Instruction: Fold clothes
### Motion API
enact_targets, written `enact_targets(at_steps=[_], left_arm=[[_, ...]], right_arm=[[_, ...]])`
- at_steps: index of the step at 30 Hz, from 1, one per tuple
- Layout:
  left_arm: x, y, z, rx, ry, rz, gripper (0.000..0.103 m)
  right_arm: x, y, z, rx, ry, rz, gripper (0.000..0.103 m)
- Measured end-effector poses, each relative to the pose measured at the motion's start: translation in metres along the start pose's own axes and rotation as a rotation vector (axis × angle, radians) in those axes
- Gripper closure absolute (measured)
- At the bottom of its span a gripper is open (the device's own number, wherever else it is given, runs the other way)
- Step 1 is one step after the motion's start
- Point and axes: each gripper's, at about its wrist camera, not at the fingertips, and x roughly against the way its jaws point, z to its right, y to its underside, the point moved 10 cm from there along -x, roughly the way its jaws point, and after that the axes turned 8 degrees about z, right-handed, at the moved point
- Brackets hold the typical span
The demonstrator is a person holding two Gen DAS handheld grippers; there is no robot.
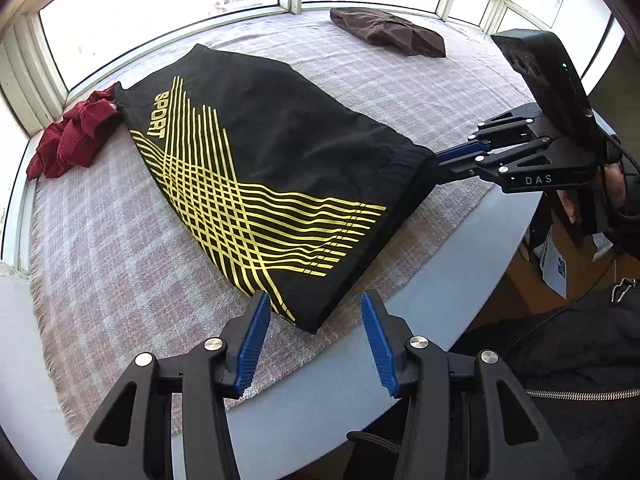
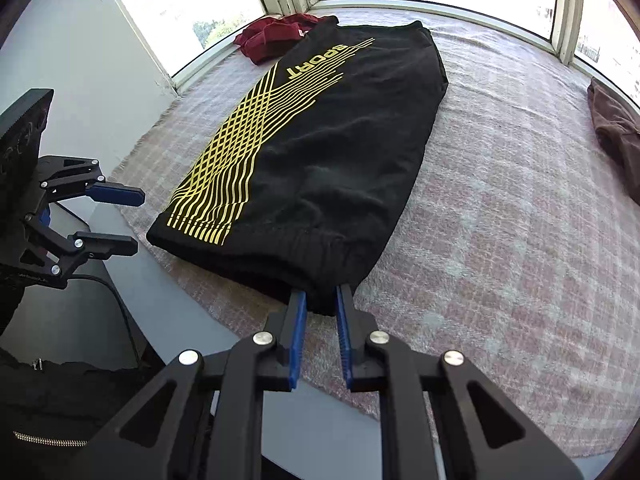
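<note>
A black garment [image 1: 280, 152] [image 2: 340, 132] with yellow crossed lines and the word SPORT lies folded flat on a pink checked cloth [image 1: 120, 240] [image 2: 500, 220]. My right gripper [image 2: 321, 304] [image 1: 438, 162] is shut on the gathered elastic hem at the garment's near end, with a bunch of black fabric pinched between its blue pads. My left gripper [image 1: 315, 296] [image 2: 136, 220] is open and holds nothing. It hovers just above the garment's other near corner, by the table's front edge.
A crumpled red garment [image 1: 72, 136] [image 2: 276, 36] lies at the far end by the window. A brown garment [image 1: 392, 34] [image 2: 616, 128] lies apart on the cloth. The grey round table rim [image 1: 440, 280] curves close to me, beside a person's dark zipped jacket [image 1: 560, 360].
</note>
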Motion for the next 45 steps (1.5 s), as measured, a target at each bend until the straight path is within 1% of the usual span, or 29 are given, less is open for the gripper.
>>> enact_targets(at_steps=[2, 6, 10, 13, 14, 16, 20, 22, 24, 27, 28, 29, 31, 34, 36, 37, 38, 39, 40, 41, 45], left_arm=[[-0.002, -0.005, 0.013, -0.102, 0.015, 0.007, 0.057], [-0.019, 0.005, 0.03, -0.269, -0.013, -0.044, 0.057], [-0.034, 0.006, 0.036, -0.353, -0.047, -0.058, 0.057], [-0.045, 0.005, 0.029, -0.379, -0.096, -0.088, 0.057], [-0.047, 0.005, 0.028, -0.379, -0.096, -0.095, 0.057], [-0.05, 0.005, 0.025, -0.352, -0.068, -0.108, 0.057], [-0.051, 0.005, 0.016, -0.246, 0.001, -0.109, 0.059], [-0.049, 0.005, 0.013, -0.225, 0.019, -0.104, 0.063], [-0.049, 0.005, 0.01, -0.21, 0.029, -0.112, 0.066], [-0.049, 0.004, 0.008, -0.209, 0.026, -0.115, 0.066], [-0.049, 0.004, 0.009, -0.217, 0.026, -0.117, 0.066], [-0.048, 0.003, 0.01, -0.23, 0.022, -0.116, 0.066], [-0.048, 0.002, 0.011, -0.236, 0.015, -0.114, 0.069], [-0.047, -0.001, 0.009, -0.22, 0.02, -0.11, 0.069], [-0.048, -0.003, 0.008, -0.211, 0.026, -0.109, 0.069], [-0.048, -0.003, 0.008, -0.208, 0.028, -0.108, 0.069], [-0.047, -0.003, 0.008, -0.204, 0.03, -0.108, 0.069], [-0.046, -0.001, 0.007, -0.197, 0.032, -0.109, 0.069], [-0.046, 0.001, 0.006, -0.191, 0.033, -0.11, 0.069], [-0.045, 0.002, 0.005, -0.185, 0.035, -0.11, 0.069], [-0.043, 0.0, 0.005, -0.168, 0.03, -0.108, 0.069]], right_arm=[[0.002, -0.002, 0.001, -0.047, -0.021, -0.01, 0.088], [0.005, -0.01, -0.002, -0.07, -0.03, -0.027, 0.088], [0.007, -0.019, -0.006, -0.086, -0.037, -0.04, 0.088], [0.006, -0.02, -0.006, -0.079, -0.037, -0.048, 0.088], [0.006, -0.018, -0.006, -0.085, -0.04, -0.056, 0.088], [0.005, -0.016, -0.003, -0.117, -0.054, -0.068, 0.088], [0.011, -0.02, 0.0, -0.187, -0.094, -0.063, 0.088], [0.015, -0.025, 0.002, -0.224, -0.116, -0.056, 0.088], [0.018, -0.031, 0.002, -0.206, -0.114, -0.051, 0.088], [0.016, -0.027, 0.005, -0.074, -0.039, -0.058, 0.088], [0.015, -0.023, 0.009, -0.064, -0.027, -0.059, 0.088], [0.011, -0.016, 0.013, -0.084, -0.041, -0.075, 0.088], [0.005, -0.005, 0.021, -0.128, -0.07, -0.097, 0.088], [-0.005, 0.002, 0.024, -0.121, -0.058, -0.112, 0.085], [-0.007, 0.002, 0.025, -0.134, -0.081, -0.109, 0.083], [-0.005, 0.0, 0.027, -0.124, -0.077, -0.093, 0.083], [-0.001, -0.003, 0.029, -0.064, -0.055, -0.073, 0.081], [0.002, -0.005, 0.03, -0.002, -0.032, -0.053, 0.078], [0.004, -0.006, 0.031, 0.084, -0.007, -0.044, 0.071], [0.002, -0.005, 0.032, 0.106, -0.011, -0.064, 0.068], [-0.002, 0.002, 0.038, 0.195, -0.027, -0.143, 0.068]])
